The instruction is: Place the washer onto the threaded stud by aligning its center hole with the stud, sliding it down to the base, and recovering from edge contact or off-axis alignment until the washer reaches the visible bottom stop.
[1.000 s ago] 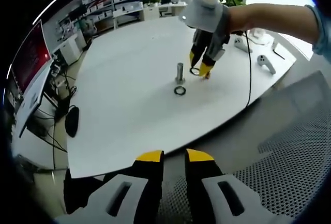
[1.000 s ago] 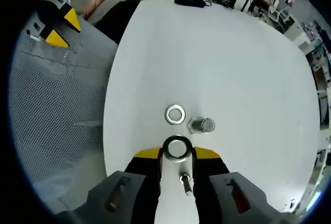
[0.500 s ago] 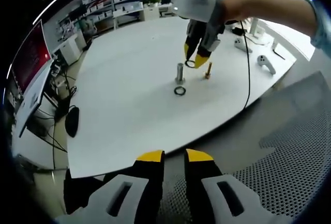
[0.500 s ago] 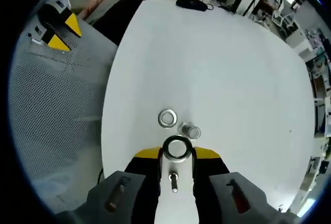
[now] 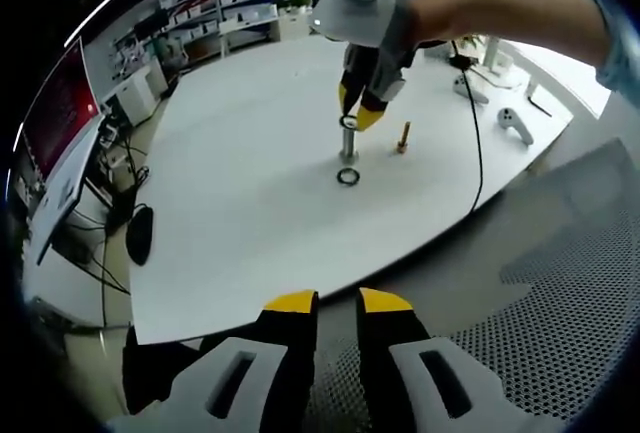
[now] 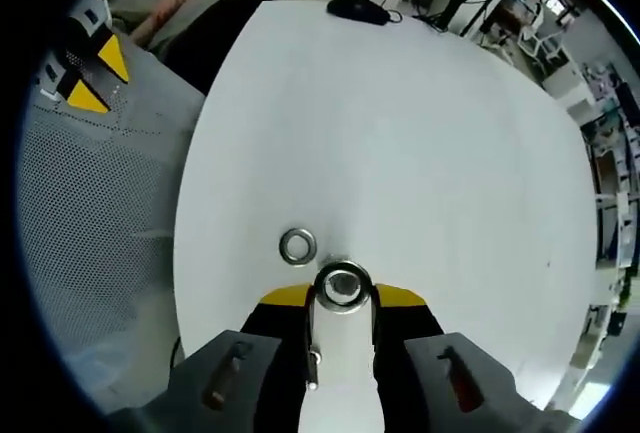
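A computer mouse [image 5: 139, 234] lies on a lower desk beside the white table [image 5: 240, 193]. Two game controllers [image 5: 512, 124] rest near the table's far edge. Shelves [image 5: 235, 8] line the back wall.

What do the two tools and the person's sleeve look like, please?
Each tool has light grey moulded jaws with slotted sides, black inner faces and yellow tips: the left tool, the right tool. A black cable trails from the right one. The sleeve is light blue.
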{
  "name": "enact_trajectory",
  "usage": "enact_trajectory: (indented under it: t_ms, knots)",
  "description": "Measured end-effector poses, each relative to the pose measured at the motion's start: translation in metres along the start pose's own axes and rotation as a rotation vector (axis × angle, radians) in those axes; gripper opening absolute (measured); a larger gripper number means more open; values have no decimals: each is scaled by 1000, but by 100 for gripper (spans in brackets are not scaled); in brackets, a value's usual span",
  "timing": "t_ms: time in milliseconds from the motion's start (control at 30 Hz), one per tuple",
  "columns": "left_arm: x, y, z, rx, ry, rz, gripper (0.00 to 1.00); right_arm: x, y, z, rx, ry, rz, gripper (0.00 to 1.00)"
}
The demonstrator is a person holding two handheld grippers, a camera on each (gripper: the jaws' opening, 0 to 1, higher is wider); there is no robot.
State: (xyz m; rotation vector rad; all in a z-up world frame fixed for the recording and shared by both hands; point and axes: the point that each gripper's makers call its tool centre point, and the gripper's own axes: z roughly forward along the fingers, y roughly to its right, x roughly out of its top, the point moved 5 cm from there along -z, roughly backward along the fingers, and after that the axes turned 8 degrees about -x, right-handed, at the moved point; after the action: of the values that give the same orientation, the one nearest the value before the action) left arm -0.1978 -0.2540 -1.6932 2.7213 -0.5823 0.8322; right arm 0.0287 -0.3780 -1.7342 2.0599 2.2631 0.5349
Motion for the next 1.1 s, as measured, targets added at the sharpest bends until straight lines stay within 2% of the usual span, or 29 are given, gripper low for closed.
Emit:
enact_trajectory:
  t_ms: [367,1100]
  knots:
    - [0,0,0,-2,-1,-2,12,-1,-3,10,22,-22,9,23]
    - [0,1,1,-11,-1,3,12,-8,-10,44,47,-79,35,23]
